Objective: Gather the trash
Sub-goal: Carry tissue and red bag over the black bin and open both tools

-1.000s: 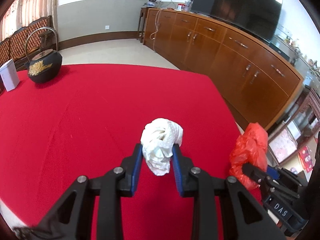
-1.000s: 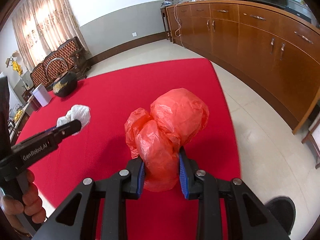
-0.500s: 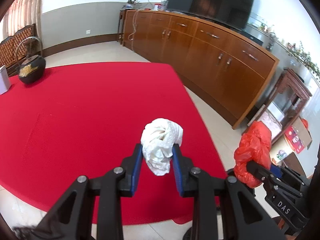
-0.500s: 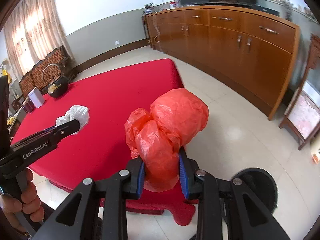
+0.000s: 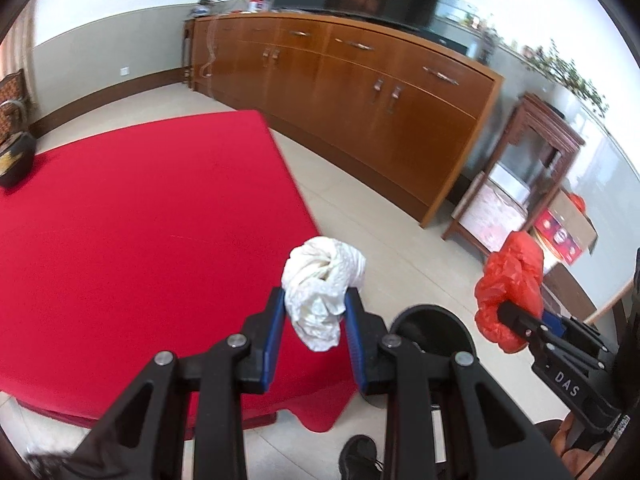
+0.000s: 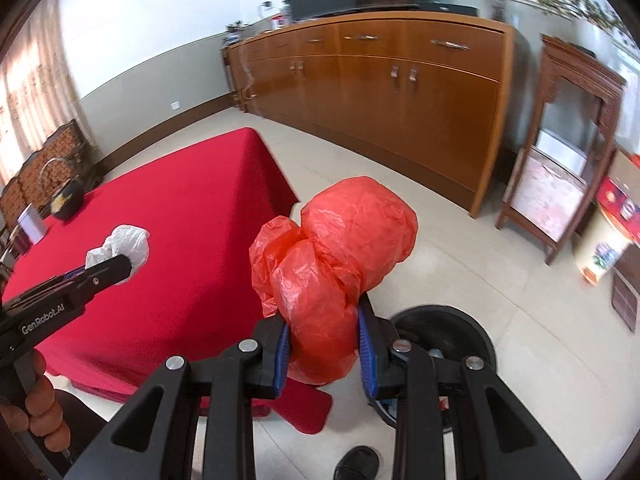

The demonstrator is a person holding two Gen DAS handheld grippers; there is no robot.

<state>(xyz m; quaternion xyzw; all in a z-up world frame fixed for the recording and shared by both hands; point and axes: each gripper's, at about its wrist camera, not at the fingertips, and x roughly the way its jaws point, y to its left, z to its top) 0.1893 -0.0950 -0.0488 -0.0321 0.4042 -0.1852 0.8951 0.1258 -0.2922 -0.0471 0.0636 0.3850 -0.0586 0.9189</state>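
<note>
Your left gripper (image 5: 315, 322) stays clamped on the white tissue wad (image 5: 323, 286); your right gripper (image 6: 323, 342) stays clamped on the red plastic bag (image 6: 335, 268). Both have swung off the red table (image 5: 140, 216) toward the black bin (image 6: 444, 322) on the floor. Release comes next.

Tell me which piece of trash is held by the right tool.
The crumpled red plastic bag. The right tool clamps it, while the left tool grips the white paper wad.

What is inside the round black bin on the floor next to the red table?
The black bin stands open, but the right tongs holding the red plastic bag cover most of its opening. Its contents cannot be identified.
</note>
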